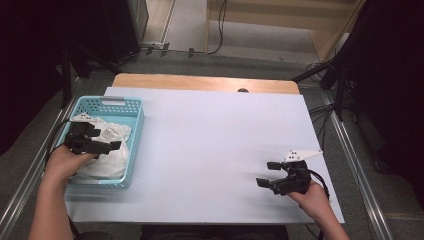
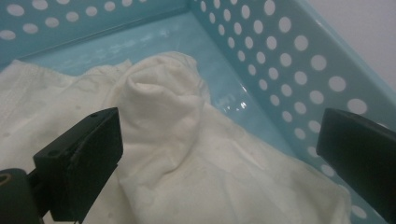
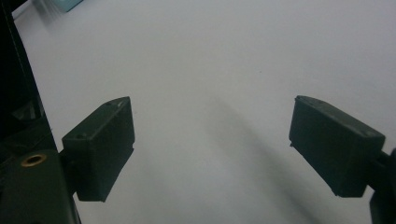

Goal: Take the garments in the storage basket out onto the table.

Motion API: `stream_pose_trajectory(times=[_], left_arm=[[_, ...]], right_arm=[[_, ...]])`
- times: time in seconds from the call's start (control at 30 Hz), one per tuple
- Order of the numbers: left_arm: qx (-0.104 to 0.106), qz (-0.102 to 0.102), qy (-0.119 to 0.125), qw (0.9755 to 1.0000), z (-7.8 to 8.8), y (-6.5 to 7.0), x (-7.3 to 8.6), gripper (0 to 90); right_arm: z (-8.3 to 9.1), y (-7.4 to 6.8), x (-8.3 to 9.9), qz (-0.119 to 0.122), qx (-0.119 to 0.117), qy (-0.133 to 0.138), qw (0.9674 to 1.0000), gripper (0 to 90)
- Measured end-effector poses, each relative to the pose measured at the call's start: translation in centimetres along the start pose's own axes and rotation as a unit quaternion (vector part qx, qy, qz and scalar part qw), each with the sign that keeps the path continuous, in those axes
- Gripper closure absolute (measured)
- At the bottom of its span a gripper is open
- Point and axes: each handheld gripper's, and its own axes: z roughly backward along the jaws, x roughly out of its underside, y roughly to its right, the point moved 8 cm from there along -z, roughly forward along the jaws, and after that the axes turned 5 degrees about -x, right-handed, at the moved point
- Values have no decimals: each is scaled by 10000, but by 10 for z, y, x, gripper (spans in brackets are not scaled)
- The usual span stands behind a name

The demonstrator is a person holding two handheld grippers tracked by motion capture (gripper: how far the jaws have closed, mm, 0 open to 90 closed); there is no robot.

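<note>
- Here, left gripper (image 1: 103,140) hangs over the blue basket (image 1: 134,135) at the table's left edge, forearm coming in from below, jaws spread wide.
- White cloth (image 2: 163,116) lies bunched in the basket, a raised fold between the jaws, not pinched.
- Right gripper (image 1: 267,173) sits low over the bare white table (image 1: 210,140), jaws released, gripping nothing.

My left gripper (image 1: 102,138) is black, with a black cable looping from its back and a pale three-cornered plate on top. My right gripper (image 1: 267,173) matches, with the same plate. Up close, its blocky black jaws have small screw holes, and a brass ring sits beside one. My forearms are bare.
</note>
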Motion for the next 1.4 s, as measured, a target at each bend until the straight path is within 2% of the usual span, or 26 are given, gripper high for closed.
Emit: stream_pose_trajectory(times=[0.13,0.2,0.33,0.37,0.57,0.63,0.77,1.0,1.03,1.1,1.4], left_arm=[[32,-59,37,10000,-4,0,1,8],[148,-22,-52,9999,-9,0,5,7],[70,-56,-123,9999,-12,-3,9,7],[12,-103,-135,9999,-15,-4,11,7],[-185,-27,-443,9988,-22,-9,17,3],[-355,23,-507,9981,-25,-13,18,3],[-621,-57,-665,9958,-31,-17,23,5],[-813,-226,-657,9943,-37,-18,26,0],[-925,-230,-580,9938,-38,-17,28,0],[-980,-274,-519,9935,-38,-16,29,0],[-1081,-174,-445,9930,-40,-16,29,0]], right_arm=[[0,0,0,1,3,-14,10000,127],[0,0,0,5,0,-16,10000,127],[0,0,1,-2,3,-16,10000,127],[0,0,0,9,6,-14,10000,127],[0,0,1,4,10,-27,10000,127],[0,0,1,15,9,-29,10000,127],[0,0,2,18,18,-43,10000,127],[1,0,3,11,27,-58,10000,127],[1,-1,3,-3,34,-65,10000,127],[1,-1,4,6,35,-65,10000,127],[1,-1,4,23,45,-78,10000,127]])
